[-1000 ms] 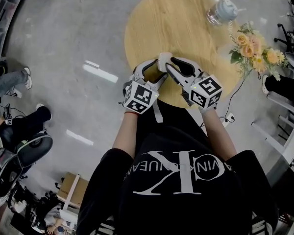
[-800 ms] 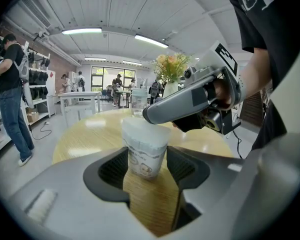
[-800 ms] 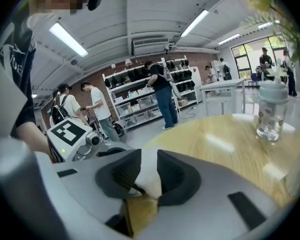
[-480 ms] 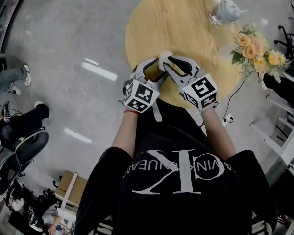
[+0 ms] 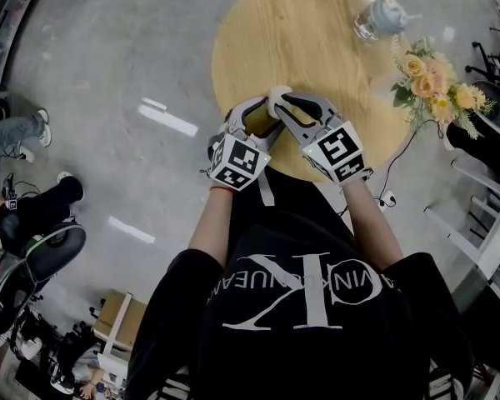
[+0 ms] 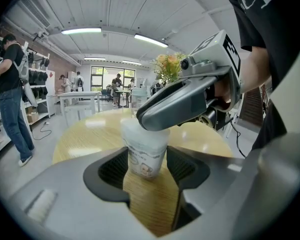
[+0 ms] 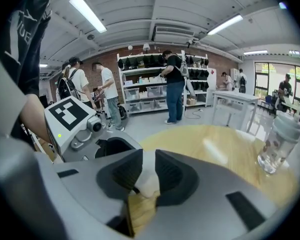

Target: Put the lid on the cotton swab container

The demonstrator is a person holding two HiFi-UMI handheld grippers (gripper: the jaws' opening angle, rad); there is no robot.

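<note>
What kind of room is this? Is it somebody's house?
Probably not a house. It looks like a workshop or lab: storage shelves full of bins, white work tables, and strip lights on the ceiling.

There was one round wooden table (image 5: pixel 300 32) — just the one. On it were one cotton swab container (image 6: pixel 146 156), one white lid (image 7: pixel 148 183) and one clear capped jar (image 5: pixel 382 17) — three things in all. By its edge was one bunch of flowers (image 5: pixel 433 82).
</note>
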